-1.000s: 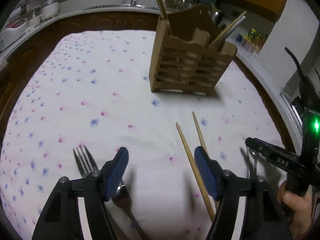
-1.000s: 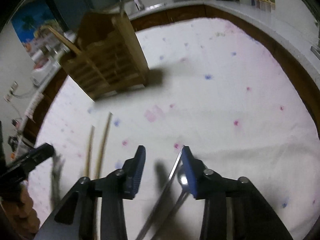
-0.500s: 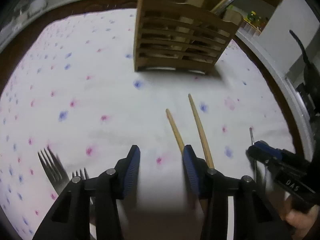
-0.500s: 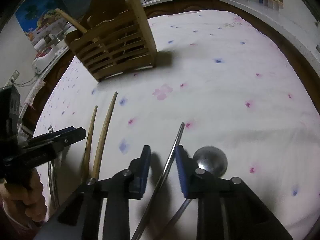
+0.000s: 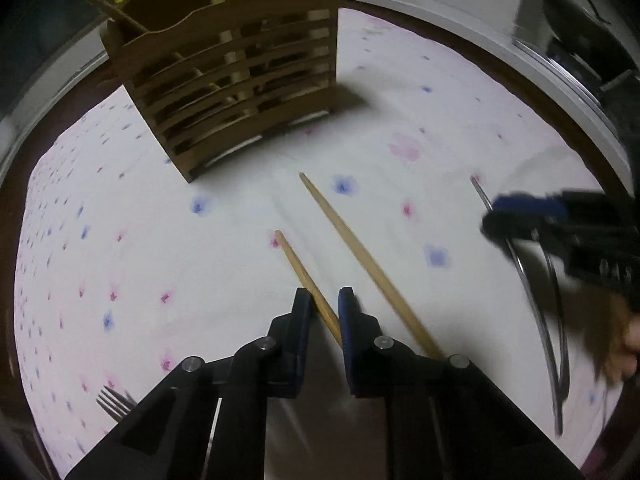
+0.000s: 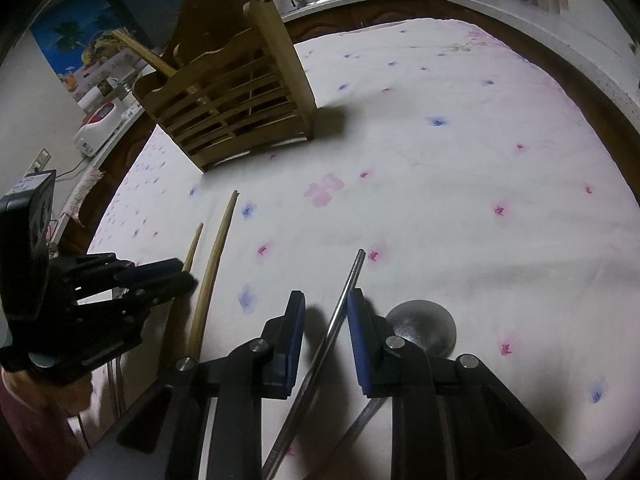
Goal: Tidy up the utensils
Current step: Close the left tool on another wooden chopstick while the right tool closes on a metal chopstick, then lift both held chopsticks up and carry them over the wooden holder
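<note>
A slatted wooden utensil holder [image 5: 236, 76] stands at the back of the flowered cloth; it also shows in the right wrist view [image 6: 236, 100]. My left gripper [image 5: 323, 300] is closed around the shorter wooden chopstick [image 5: 304, 276], which lies on the cloth. The longer wooden chopstick [image 5: 360, 256] lies just right of it. My right gripper [image 6: 326, 304] is partly open, straddling a metal chopstick [image 6: 344, 296] without touching it. A metal spoon [image 6: 424, 324] lies right of its right finger. Both wooden chopsticks [image 6: 212, 264] show at left in the right wrist view.
A fork [image 5: 114, 402] lies at the lower left by my left gripper. The right gripper [image 5: 560, 232] shows at the right of the left wrist view, the left gripper [image 6: 120, 288] at the left of the right wrist view. Kitchen counters ring the table [image 6: 480, 184].
My left gripper moved right from the forks to the shorter wooden chopstick and closed on it. My right gripper narrowed and moved over the metal chopstick.
</note>
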The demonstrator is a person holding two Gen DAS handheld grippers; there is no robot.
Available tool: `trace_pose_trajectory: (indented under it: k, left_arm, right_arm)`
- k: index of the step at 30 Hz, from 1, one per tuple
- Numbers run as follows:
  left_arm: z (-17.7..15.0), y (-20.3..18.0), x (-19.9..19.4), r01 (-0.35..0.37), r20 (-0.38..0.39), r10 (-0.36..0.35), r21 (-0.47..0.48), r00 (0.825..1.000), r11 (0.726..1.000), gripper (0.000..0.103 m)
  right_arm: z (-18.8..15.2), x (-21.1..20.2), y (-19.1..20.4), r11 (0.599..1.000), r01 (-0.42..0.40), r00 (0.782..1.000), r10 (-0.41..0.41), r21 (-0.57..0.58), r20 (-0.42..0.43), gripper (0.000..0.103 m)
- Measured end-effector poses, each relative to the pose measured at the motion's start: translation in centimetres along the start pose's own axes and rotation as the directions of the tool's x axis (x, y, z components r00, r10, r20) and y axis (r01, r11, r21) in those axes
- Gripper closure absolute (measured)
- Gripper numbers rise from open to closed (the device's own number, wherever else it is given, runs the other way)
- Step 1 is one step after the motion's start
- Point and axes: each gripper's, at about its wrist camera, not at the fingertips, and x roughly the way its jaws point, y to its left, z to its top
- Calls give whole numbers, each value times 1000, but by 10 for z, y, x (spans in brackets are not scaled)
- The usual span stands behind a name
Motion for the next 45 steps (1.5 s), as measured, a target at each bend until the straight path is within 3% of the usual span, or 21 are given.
trace_pose_trajectory:
  k: [4, 7, 11, 13, 15, 19, 24, 30, 35, 38, 45]
  left_arm:
    - [0, 14, 0, 12, -16, -14, -101, 1000, 995, 84]
    - [6, 7, 5, -33, -8, 32, -128, 999, 991, 84]
    - [8, -3, 7, -56, 14, 58, -114, 998, 992, 92]
    - [7, -6, 5, -60, 21, 62, -99, 998, 993, 96]
    - [5, -6, 4, -52, 23, 55, -93, 998, 994, 99]
    - [-2, 3, -6, -5, 37, 11, -148, 999, 989, 99]
    - [-15, 19, -39, 48, 112, -24, -211, 993, 976, 99]
    - [-33, 38, -102, 140, 259, -68, -269, 964, 953, 99]
    - [-57, 49, -151, 184, 364, -71, -286, 929, 940, 99]
    - [-72, 50, -173, 204, 418, -68, -288, 906, 936, 99]
    - [-99, 52, -204, 212, 491, -39, -302, 870, 930, 99]
  right_arm:
    - [1, 1, 1, 1000, 4, 1000, -4, -6, -1, 81]
    - [1, 2, 3, 1000, 16, 1000, -16, -14, -1, 81]
    - [2, 5, 10, 997, 54, 999, -53, -52, 8, 83]
    - [1, 7, 21, 987, 120, 993, -119, -106, 20, 85]
    - [-1, 8, 26, 979, 151, 989, -148, -134, 31, 93]
    - [1, 3, 17, 997, 63, 998, -62, -53, 28, 98]
    - [0, -19, 23, 1000, -8, 998, 9, -19, 70, 98]
    - [4, -57, 40, 998, -63, 988, 66, -30, 142, 98]
    - [8, -93, 54, 995, -82, 971, 91, -52, 222, 98]
    - [9, -115, 61, 994, -79, 956, 95, -69, 276, 98]
    - [12, -148, 76, 993, -65, 924, 99, -104, 369, 98]
